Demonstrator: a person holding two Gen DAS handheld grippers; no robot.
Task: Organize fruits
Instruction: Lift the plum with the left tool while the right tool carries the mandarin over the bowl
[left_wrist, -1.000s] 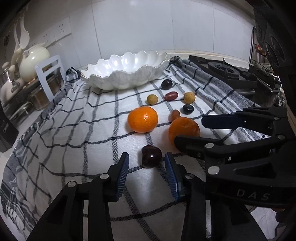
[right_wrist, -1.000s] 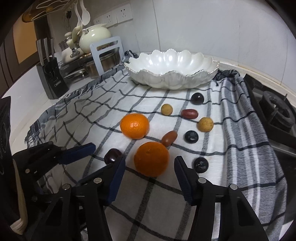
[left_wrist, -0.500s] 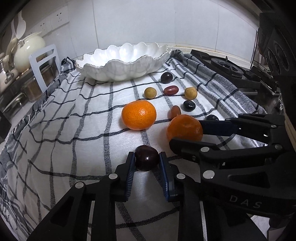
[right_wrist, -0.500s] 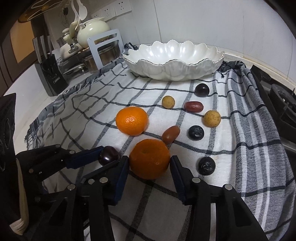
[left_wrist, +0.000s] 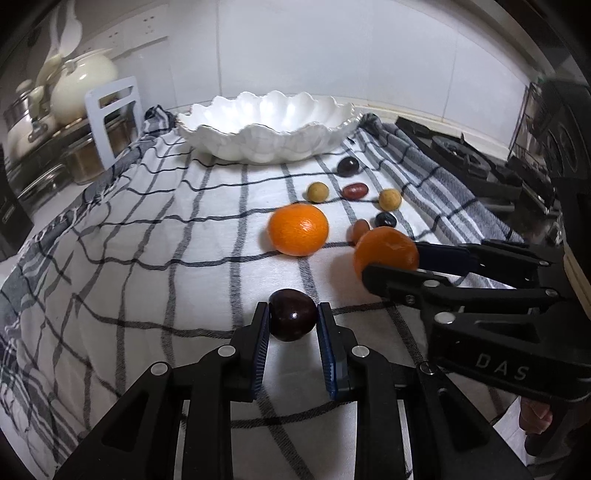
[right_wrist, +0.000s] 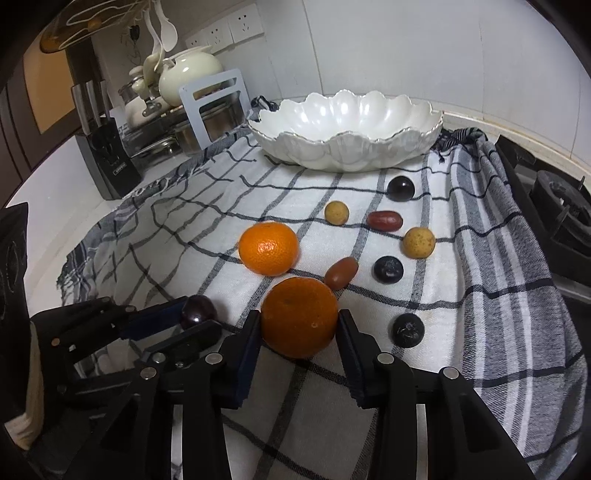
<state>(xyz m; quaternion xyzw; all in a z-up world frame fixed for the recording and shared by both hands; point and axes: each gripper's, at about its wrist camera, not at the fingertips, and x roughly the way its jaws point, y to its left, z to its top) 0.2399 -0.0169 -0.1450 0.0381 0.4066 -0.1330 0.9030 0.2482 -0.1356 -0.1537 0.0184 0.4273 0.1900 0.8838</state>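
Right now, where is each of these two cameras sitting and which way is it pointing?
Left wrist: rides the left gripper, facing along its fingers over the checked cloth toward the white bowl; fingers clamp a dark plum; the right gripper enters from the right.
Right wrist: rides the right gripper, facing the same bowl; fingers clamp an orange; the left gripper shows at lower left.
Shared: bowl, cloth, both held fruits, the loose orange.

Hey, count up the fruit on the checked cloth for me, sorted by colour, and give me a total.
Orange: 2
Yellow-tan: 2
Red-brown: 2
Dark purple or black: 4
Total: 10
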